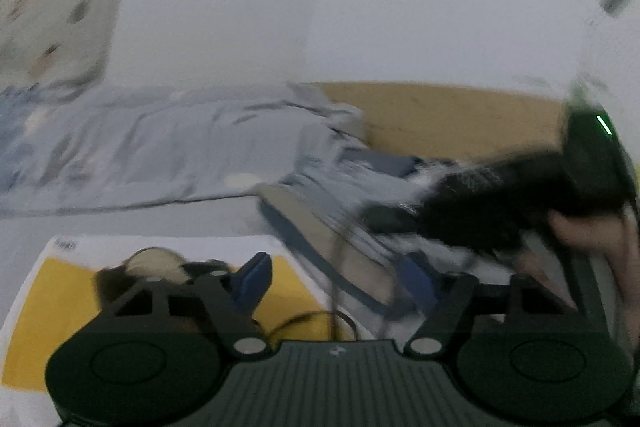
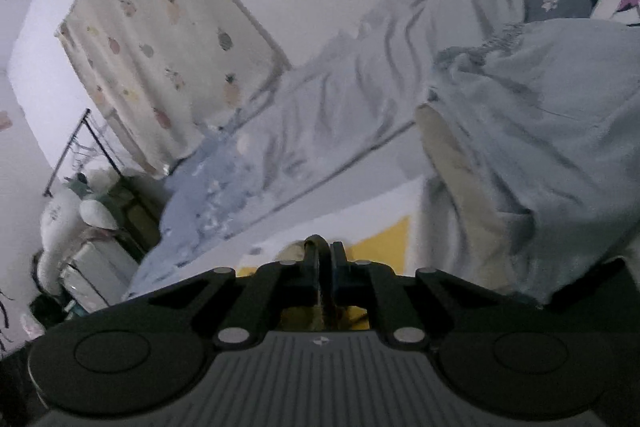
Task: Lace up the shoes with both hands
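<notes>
A dark brown shoe (image 1: 152, 267) with a pale lining sits on a yellow and white mat (image 1: 52, 311), just beyond my left gripper's left finger. My left gripper (image 1: 336, 281) is open, its blue pads wide apart. A thin dark shoelace (image 1: 334, 279) rises between them toward my right gripper's black body (image 1: 520, 195), which a hand (image 1: 592, 231) holds at the right, blurred. In the right wrist view my right gripper (image 2: 324, 259) is shut, with a thin strand of the shoelace (image 2: 321, 301) pinched between its fingers. Only a pale bit of the shoe (image 2: 294, 250) shows past them.
A person's leg in pale blue jeans (image 2: 540, 147) fills the right side, close to both grippers. A bed with blue bedding (image 1: 140, 147) lies behind the mat. A patterned curtain (image 2: 160, 47) hangs at the back, and a clothes rack with soft toys (image 2: 80, 187) stands at the far left.
</notes>
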`<state>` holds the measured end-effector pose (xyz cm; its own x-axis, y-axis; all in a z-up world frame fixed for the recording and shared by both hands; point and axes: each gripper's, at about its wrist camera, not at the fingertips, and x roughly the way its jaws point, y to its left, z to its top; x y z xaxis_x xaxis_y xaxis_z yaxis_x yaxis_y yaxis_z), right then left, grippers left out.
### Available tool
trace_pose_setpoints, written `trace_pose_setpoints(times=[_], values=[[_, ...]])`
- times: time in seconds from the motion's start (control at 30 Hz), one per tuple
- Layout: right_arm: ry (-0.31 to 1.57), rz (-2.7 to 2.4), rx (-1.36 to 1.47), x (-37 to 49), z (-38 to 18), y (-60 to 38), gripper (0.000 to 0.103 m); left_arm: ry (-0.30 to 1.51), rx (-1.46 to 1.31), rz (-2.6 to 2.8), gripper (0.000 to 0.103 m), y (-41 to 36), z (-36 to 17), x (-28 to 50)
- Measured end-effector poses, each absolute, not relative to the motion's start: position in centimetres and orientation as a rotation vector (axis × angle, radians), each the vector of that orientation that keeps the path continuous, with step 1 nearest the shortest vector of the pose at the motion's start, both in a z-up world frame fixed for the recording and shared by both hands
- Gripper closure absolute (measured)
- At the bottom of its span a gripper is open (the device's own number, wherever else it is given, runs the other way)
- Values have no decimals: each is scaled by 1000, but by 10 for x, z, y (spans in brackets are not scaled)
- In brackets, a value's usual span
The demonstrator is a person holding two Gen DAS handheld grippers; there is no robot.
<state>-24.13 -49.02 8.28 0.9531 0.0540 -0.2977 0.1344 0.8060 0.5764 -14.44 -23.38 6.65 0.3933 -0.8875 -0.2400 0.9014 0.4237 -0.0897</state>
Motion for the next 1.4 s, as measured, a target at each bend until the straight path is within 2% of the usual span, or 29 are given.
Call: trace_pose_setpoints(times=[0.27, 0.33, 0.57, 0.73, 0.83, 0.9, 0.93, 0.97, 1.27, 1.4], values=[[297, 62, 613, -225, 90, -464, 97, 246, 182, -1207, 59, -242, 57, -162], [298, 83, 607, -222, 89, -460, 97, 259, 183, -1185, 69, -242, 56, -160], [306, 168, 570, -216, 90, -444, 97, 302, 180, -1146, 79, -240, 51, -151], [314, 196, 542, -214, 91, -435, 97, 329, 165, -1151, 100, -238, 51, -146], [322, 166, 538, -214, 89, -435, 94, 373, 70, -1171, 102, -230, 55, -136], [332, 139, 543, -213, 88, -437, 82, 406, 1, -1181, 102, -225, 56, -128], [337, 124, 549, -213, 86, -439, 70, 439, -63, -1177, 102, -220, 55, -119], [339, 115, 556, -213, 85, -441, 63, 470, -130, -1170, 102, -214, 54, -110], [336, 169, 569, -218, 85, -450, 63, 590, -690, -1149, 103, -153, 48, -49], [329, 268, 534, -220, 89, -440, 63, 601, -712, -1157, 103, -153, 47, -45]])
